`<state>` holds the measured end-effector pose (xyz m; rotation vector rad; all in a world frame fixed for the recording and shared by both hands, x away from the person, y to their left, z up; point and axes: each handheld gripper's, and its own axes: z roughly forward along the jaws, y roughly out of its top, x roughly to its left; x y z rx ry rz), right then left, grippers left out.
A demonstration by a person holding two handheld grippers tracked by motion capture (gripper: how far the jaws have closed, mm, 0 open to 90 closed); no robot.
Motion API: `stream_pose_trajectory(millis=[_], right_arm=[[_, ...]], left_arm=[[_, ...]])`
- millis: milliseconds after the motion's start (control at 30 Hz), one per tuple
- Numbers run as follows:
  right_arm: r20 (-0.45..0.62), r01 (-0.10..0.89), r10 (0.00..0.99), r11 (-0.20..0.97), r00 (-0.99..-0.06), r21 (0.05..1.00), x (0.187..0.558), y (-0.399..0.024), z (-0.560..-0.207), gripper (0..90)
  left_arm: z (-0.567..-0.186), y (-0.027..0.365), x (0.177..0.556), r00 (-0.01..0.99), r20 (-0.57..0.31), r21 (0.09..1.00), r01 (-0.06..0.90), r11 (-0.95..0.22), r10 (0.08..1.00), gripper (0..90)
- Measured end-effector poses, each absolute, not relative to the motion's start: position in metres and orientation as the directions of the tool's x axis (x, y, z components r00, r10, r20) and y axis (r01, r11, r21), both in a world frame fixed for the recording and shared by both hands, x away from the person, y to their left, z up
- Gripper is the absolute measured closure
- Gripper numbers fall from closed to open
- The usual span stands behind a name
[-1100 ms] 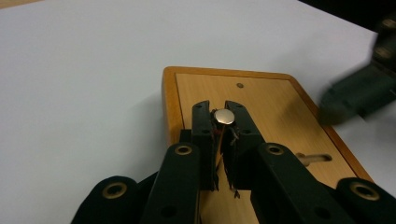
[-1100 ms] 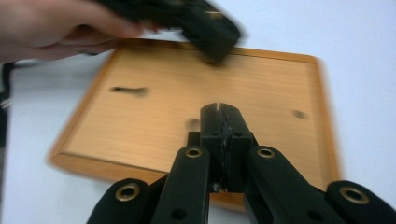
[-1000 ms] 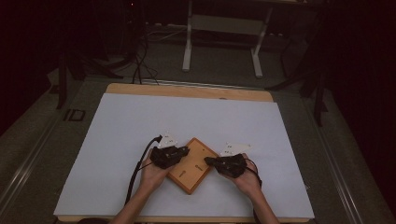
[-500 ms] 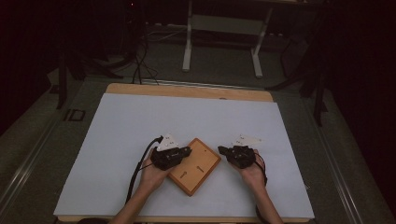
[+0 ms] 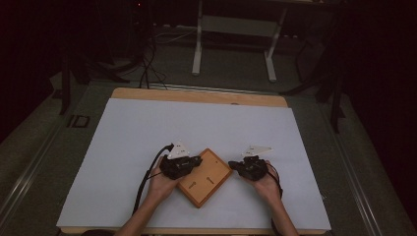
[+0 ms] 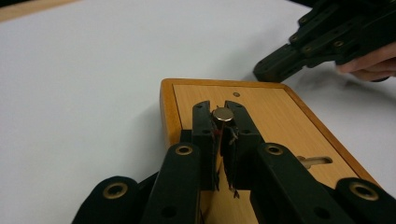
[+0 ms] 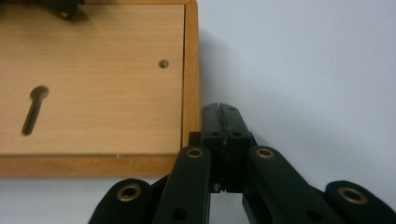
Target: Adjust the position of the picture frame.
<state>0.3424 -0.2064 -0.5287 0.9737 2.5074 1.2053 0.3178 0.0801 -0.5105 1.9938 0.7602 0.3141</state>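
Note:
A flat wooden box [image 5: 209, 182] lies turned cornerwise on the white table near the front. My left gripper [image 5: 196, 161] rests over its left corner. In the left gripper view its jaws are shut on a small round metal knob [image 6: 222, 114] that stands up from the box lid [image 6: 275, 116]. My right gripper [image 5: 233, 165] sits on the table just off the box's right edge, shut with nothing between the jaws. The right gripper view has those closed tips [image 7: 221, 109] beside the box rim [image 7: 190, 84]. The right gripper [image 6: 262, 73] also appears beyond the box in the left gripper view.
A keyhole-shaped slot [image 7: 33, 109] and a small hole [image 7: 163, 63] mark the lid. A white sheet [image 5: 196, 128] covers the table up to a wooden strip [image 5: 196, 96] at the far edge. The left gripper's cable [image 5: 147, 177] trails toward the front. A metal stand [image 5: 233, 29] is on the floor behind.
My right gripper has drawn off the box's right corner and moved right, onto the table beside it. The left gripper and the box have stayed put.

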Motion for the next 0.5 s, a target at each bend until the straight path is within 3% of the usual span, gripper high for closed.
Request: stream_pose_trajectory(millis=[267, 367, 500], right_arm=[[0.135, 0.495, 0.621, 0.456, -0.773, 0.74, 0.34, -0.207, -0.529, 90.0], [0.15, 0.478, 0.573, 0.48, -0.806, 0.736, 0.336, -0.2, -0.53, 89.9], [0.108, 0.451, 0.593, 0.469, -0.798, 0.759, 0.335, -0.194, -0.528, 90.0]], left_arm=[[-0.512, 0.086, 0.323, 0.729, -0.105, 0.826, 0.443, -0.35, 0.676, 84.3], [-0.512, 0.089, 0.325, 0.705, -0.11, 0.82, 0.463, -0.336, 0.701, 84.2], [-0.511, 0.089, 0.324, 0.719, -0.096, 0.821, 0.448, -0.354, 0.688, 84.2]])
